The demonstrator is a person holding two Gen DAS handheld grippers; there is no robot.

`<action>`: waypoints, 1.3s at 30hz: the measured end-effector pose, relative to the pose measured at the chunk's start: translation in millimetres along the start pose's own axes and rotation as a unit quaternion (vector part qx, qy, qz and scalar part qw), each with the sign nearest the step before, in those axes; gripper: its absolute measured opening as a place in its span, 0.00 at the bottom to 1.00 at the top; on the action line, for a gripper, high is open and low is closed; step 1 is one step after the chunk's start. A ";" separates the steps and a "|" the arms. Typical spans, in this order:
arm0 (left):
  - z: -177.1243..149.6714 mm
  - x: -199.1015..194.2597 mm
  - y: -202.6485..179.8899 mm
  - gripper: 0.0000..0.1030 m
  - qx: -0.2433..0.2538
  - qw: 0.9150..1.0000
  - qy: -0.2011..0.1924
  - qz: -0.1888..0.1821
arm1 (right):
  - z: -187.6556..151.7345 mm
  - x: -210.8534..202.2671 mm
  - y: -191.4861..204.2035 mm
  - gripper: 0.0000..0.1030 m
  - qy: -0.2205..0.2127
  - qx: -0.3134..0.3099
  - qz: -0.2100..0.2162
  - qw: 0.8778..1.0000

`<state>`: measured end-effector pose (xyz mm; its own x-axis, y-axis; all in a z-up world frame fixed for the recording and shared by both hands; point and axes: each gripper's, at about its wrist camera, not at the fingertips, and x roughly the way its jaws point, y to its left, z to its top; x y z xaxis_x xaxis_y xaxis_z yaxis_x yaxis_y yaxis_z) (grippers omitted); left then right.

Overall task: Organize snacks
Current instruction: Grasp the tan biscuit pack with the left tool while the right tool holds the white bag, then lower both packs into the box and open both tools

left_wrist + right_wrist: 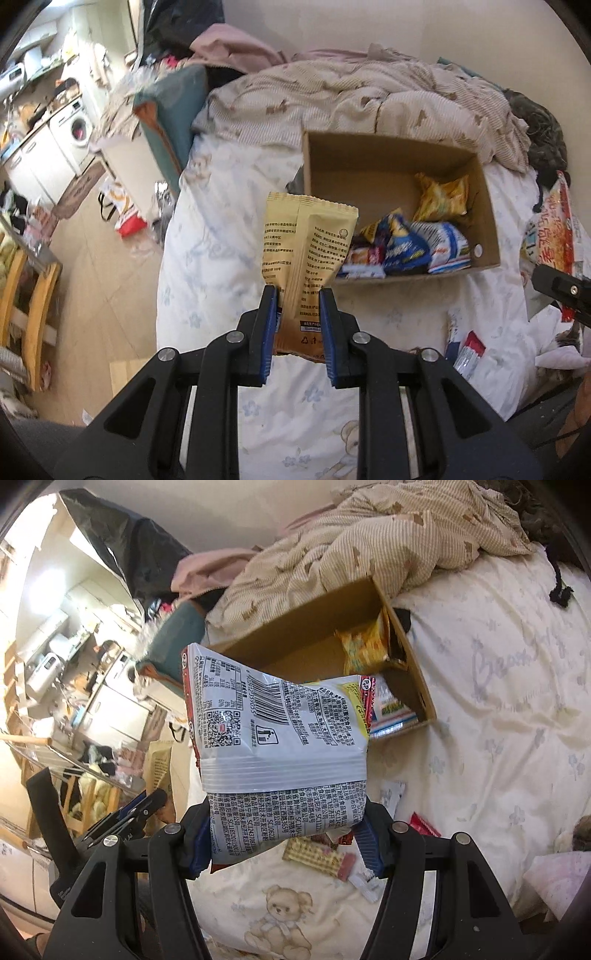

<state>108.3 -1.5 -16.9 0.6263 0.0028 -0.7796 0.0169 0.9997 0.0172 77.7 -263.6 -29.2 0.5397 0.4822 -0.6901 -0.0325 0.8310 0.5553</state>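
Left tongs (297, 291) are clamped tight on a tan snack packet (308, 243), held upright over the bed (221, 229), just left of and nearer than the cardboard box (391, 166) with several snacks inside. Right tongs (284, 834) pinch a big white snack bag (275, 746) in front of that box, with loose snacks (317, 853) on the sheet underneath.

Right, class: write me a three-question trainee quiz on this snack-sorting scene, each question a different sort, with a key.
1. True or false: the left gripper holds a tan snack packet.
2. What does the right gripper grip?
A. a bottle
B. a white printed packet
C. nothing
3. Fill in: the cardboard box sits on the ____.

Key: 1 true; 2 B; 3 bed.
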 end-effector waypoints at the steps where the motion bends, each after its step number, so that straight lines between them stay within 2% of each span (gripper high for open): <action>1: 4.5 -1.7 -1.3 0.18 0.001 1.000 -0.003 -0.001 | 3.2 -0.4 -0.4 0.64 -0.004 0.002 0.001 1.000; 12: 47.8 0.2 -16.4 0.18 0.007 1.000 -0.023 -0.014 | 39.4 5.3 -12.8 0.64 -0.034 0.030 -0.005 0.999; 20: 69.7 19.1 -30.1 0.18 0.019 0.999 -0.030 -0.023 | 58.7 28.5 -8.5 0.64 -0.021 0.014 -0.018 1.000; 28: 84.3 55.6 -37.2 0.18 0.026 0.999 -0.021 -0.029 | 78.0 62.2 -0.4 0.64 -0.003 -0.018 -0.034 0.999; 39: 83.8 97.4 -41.8 0.19 0.018 0.999 -0.006 -0.042 | 93.5 112.5 0.3 0.65 0.037 -0.035 -0.039 0.998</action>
<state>233.9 -45.0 -41.1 0.6301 -0.0821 -0.7722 0.0983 0.9948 -0.0256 217.0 -235.1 -63.3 0.4792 0.4330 -0.7635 -0.0536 0.8827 0.4669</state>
